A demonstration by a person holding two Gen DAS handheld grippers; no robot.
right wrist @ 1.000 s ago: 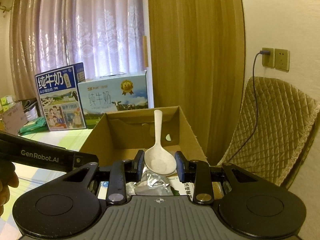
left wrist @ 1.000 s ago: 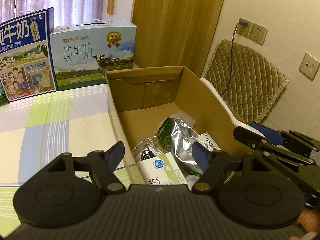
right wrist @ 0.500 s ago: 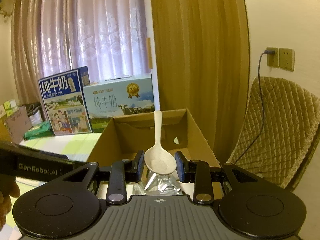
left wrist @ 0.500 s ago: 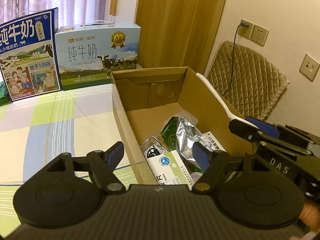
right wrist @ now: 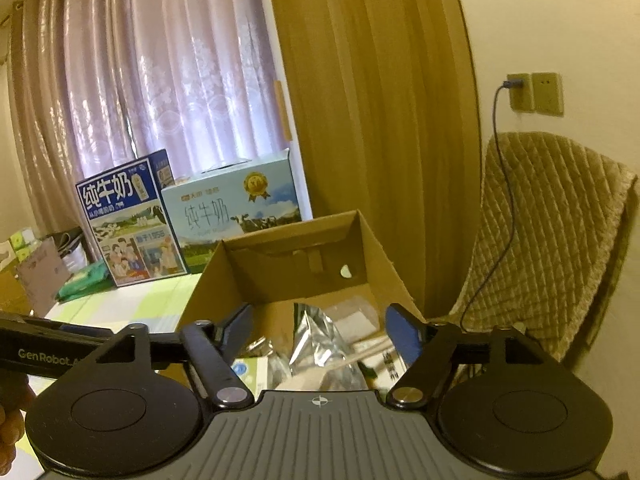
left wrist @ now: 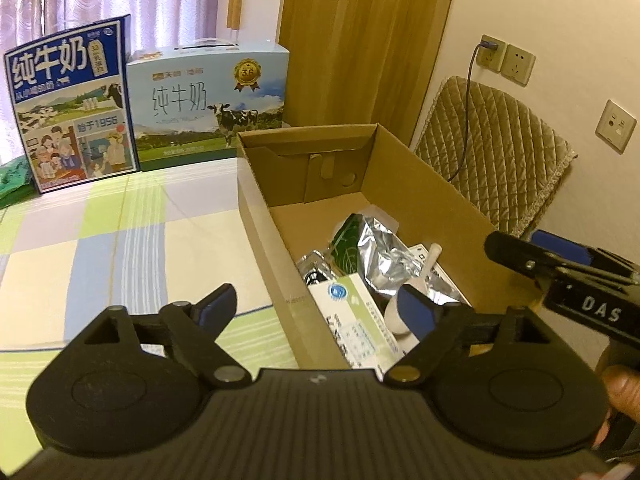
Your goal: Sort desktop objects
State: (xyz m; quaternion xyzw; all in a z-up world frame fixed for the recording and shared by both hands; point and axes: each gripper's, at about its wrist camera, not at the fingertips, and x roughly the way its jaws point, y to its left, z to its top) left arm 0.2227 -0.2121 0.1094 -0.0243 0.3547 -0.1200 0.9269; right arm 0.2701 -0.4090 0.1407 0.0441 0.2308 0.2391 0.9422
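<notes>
Cardboard makes up the open box [left wrist: 404, 184] that stands on the checked tablecloth [left wrist: 120, 248], and by the look of it most of the sorting is done. Inside lie a silver foil pouch [left wrist: 384, 252], a white and green carton [left wrist: 352, 320] near the front, and a white spoon [left wrist: 416, 288] resting on top of the pouch with its handle pointing to the far right. The cloth left of the box shows nothing loose to collect; only two milk cartons [left wrist: 140, 108] stand at the far edge, and whether they belong to the task I cannot tell.

Both tools are empty. The left gripper [left wrist: 320, 304] has its jaws wide apart, straddling the near left wall of the box. The right gripper [right wrist: 320, 332] hangs over the near end of the box, jaws likewise spread, with nothing between them.

Much is hidden: the gripper bodies cover the near part of the table and of the box, the printing on the packets is too small to read, and the spoon's bowl is partly behind the left tool's finger.
</notes>
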